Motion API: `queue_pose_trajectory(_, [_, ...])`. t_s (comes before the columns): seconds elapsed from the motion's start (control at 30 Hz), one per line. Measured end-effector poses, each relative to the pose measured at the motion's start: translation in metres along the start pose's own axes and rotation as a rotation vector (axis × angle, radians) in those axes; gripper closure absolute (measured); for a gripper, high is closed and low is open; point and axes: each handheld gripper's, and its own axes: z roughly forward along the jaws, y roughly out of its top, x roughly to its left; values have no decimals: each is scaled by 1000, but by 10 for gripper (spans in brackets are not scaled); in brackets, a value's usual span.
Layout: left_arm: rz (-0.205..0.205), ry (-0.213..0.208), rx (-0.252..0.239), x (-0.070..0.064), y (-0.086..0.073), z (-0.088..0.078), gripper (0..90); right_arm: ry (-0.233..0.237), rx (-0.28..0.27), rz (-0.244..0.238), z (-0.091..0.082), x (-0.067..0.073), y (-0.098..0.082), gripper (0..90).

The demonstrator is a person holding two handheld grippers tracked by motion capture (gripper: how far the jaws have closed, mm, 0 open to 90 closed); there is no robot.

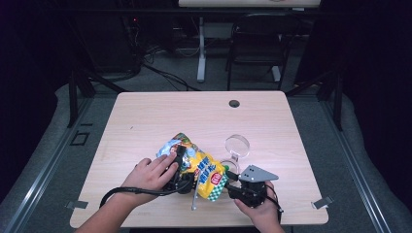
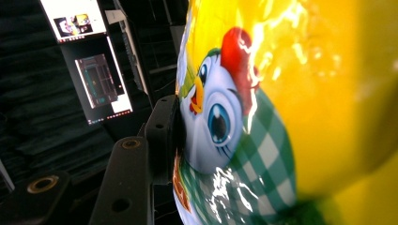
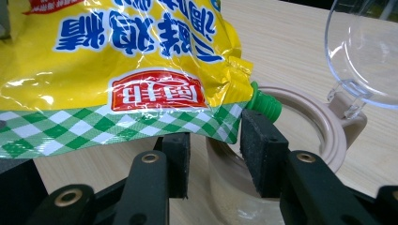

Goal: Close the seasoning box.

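Observation:
A yellow snack-style bag (image 1: 201, 170) with a green check hem and a cartoon chicken lies tilted at the table's front middle. My left gripper (image 1: 181, 169) is closed around its left part. In the left gripper view one black pad (image 2: 163, 136) presses the bag's (image 2: 281, 93) side and the other jaw is hidden behind it. My right gripper (image 1: 230, 179) (image 3: 213, 136) stands open just below the bag's lower corner (image 3: 141, 70). The bag's green spout (image 3: 263, 105) sits over a beige-rimmed jar (image 3: 324, 136) whose clear hinged lid (image 1: 237, 144) (image 3: 361, 56) stands up.
A thin metal rod-like thing (image 1: 194, 198) lies near the front edge under the bag. The wooden table (image 1: 145, 116) has a cable hole (image 1: 234, 103) at the back. A black chair (image 1: 257, 43) and desk legs stand beyond it.

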Motion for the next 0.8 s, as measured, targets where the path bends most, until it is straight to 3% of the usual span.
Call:
queue_pose_trajectory(0.13, [3,-15,-5,-1,2,1,584,-3,2,-4,0,0,1,639])
queue_pose_trajectory(0.8, [42,29,-21,4,4,-8,608,-11,2,2,0,-2,0,642])
